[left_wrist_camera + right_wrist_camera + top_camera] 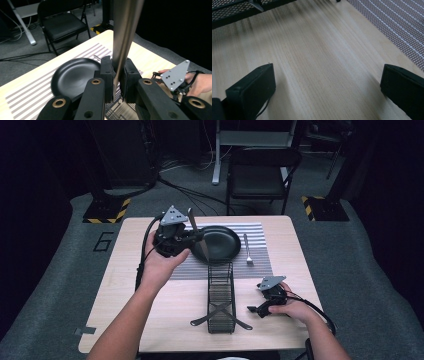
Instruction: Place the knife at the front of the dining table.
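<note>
My left gripper [199,239] is raised above the left edge of the black plate [222,244] and is shut on a silver knife [192,220], which stands nearly upright between the jaws. In the left gripper view the knife [123,37] rises out of the closed pads [106,72], with the plate [75,77] below. A fork [247,251] lies on the striped placemat [257,265], right of the plate. My right gripper [256,310] rests open on the table at the right. The right gripper view shows the right gripper [327,90] with its jaws wide apart over bare wood.
A black wire-mesh caddy [221,295] stands in the middle of the wooden table [125,285], between the two hands, with dark utensils crossed at its near end. A folding chair [260,175] stands behind the table's far edge.
</note>
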Available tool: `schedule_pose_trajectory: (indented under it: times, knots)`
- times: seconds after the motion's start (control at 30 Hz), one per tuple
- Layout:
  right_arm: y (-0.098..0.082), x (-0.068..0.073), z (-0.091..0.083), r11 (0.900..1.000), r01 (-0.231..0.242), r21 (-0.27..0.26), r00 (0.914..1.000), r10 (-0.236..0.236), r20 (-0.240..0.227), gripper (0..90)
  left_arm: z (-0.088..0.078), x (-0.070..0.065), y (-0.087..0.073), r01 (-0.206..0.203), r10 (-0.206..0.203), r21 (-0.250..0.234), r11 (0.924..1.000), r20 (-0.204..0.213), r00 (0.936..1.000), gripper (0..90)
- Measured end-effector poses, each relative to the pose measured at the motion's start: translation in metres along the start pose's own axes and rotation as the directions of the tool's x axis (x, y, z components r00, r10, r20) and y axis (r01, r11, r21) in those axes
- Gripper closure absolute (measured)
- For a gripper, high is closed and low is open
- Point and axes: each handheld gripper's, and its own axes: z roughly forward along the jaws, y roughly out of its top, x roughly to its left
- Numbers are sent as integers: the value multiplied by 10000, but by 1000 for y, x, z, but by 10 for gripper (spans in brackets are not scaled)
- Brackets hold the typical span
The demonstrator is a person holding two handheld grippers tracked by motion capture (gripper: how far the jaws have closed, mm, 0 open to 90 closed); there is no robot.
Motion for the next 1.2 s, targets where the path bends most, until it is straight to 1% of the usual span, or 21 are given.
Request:
schedule_pose_trajectory:
  times: [0.03, 0.1, 0.13, 0.17, 0.2, 0.27, 0.33, 0.37, 0.4, 0.57, 0.7, 0.73, 0.87, 0.9, 0.93, 0.97, 1.0, 1.03, 1.1, 1.13, 1.2]
  knots:
    - [0, 0, 0, 10000, -2, -2, 10000, 2, 0, 0, -1, 2, 0, -68, 68, -3, 10000, -72, 10000, 818]
    - [0, 0, 0, 10000, 0, -1, 10000, 0, 2, 0, -3, 4, -1, -30, 30, 4, 10000, -117, 9999, 819]
    - [0, 0, 0, 10000, -7, 5, 10000, 7, -1, 0, -5, 8, -2, 30, -30, 8, 10000, -236, 9997, 819]
    - [0, 0, 0, 10000, -7, 5, 10000, 7, -1, 0, -5, 8, -2, 30, -30, 8, 10000, -236, 9997, 818]
    - [0, 0, 0, 10000, -2, 2, 10000, 2, -1, 0, -7, 13, -5, 116, -114, 38, 9999, -387, 9992, 818]
    - [0, 0, 0, 10000, -6, 3, 10000, 6, 0, 0, -8, 15, -7, 141, -138, 65, 9999, -444, 9989, 819]
    - [0, 0, 0, 10000, -9, 4, 10000, 9, 3, 0, -9, 20, -10, 237, -230, 105, 9997, -638, 9977, 819]
    - [0, 0, 0, 10000, -11, 7, 10000, 11, 1, 0, -10, 25, -14, 316, -304, 144, 9994, -763, 9966, 819]
    - [0, 0, 0, 10000, -11, 7, 10000, 11, 1, 0, -10, 25, -14, 316, -304, 144, 9994, -763, 9966, 819]
    - [0, 0, 0, 10000, -6, 5, 10000, 6, 1, 0, -9, 40, -25, 639, -608, 233, 9977, -1152, 9915, 820]
    - [0, 0, 0, 10000, -9, 7, 10000, 9, 1, 0, -8, 54, -37, 901, -823, 443, 9949, -1546, 9845, 820]
    - [0, 0, 0, 10000, -9, 7, 10000, 9, 1, 0, -8, 54, -37, 901, -823, 443, 9949, -1546, 9845, 820]
    - [0, 0, 0, 10000, -8, 7, 10000, 8, -1, 0, -5, 67, -50, 1210, -1088, 552, 9911, -1868, 9764, 820]
    - [0, 0, 0, 10000, -57, 20, 10000, 57, -2, 0, -5, 69, -53, 1258, -1134, 536, 9906, -1913, 9750, 820]
    - [0, 0, 0, 10000, -55, 17, 10000, 55, -1, 0, -4, 74, -59, 1328, -1222, 415, 9903, -1960, 9730, 820]
    - [0, 0, 0, 10000, -55, 17, 10000, 55, -1, 0, -4, 74, -59, 1328, -1222, 415, 9903, -1960, 9730, 821]
    - [0, 0, 0, 10000, -53, 18, 10000, 53, -2, 0, -2, 78, -65, 1454, -1331, 430, 9884, -2129, 9680, 820]
    - [0, 0, 0, 10000, -53, 18, 10000, 53, -2, 0, -2, 78, -65, 1454, -1331, 430, 9884, -2129, 9680, 821]
    - [0, 0, 0, 10000, -54, 18, 10000, 54, -3, 0, 0, 82, -71, 1586, -1442, 449, 9863, -2305, 9623, 820]
    - [0, 0, 0, 10000, -4, 6, 10000, 4, 1, 0, 2, 84, -74, 1631, -1478, 474, 9855, -2331, 9611, 821]
    - [0, 0, 0, 10000, -11, 7, 10000, 11, 1, 0, 4, 88, -80, 1685, -1522, 455, 9846, -2486, 9566, 821]
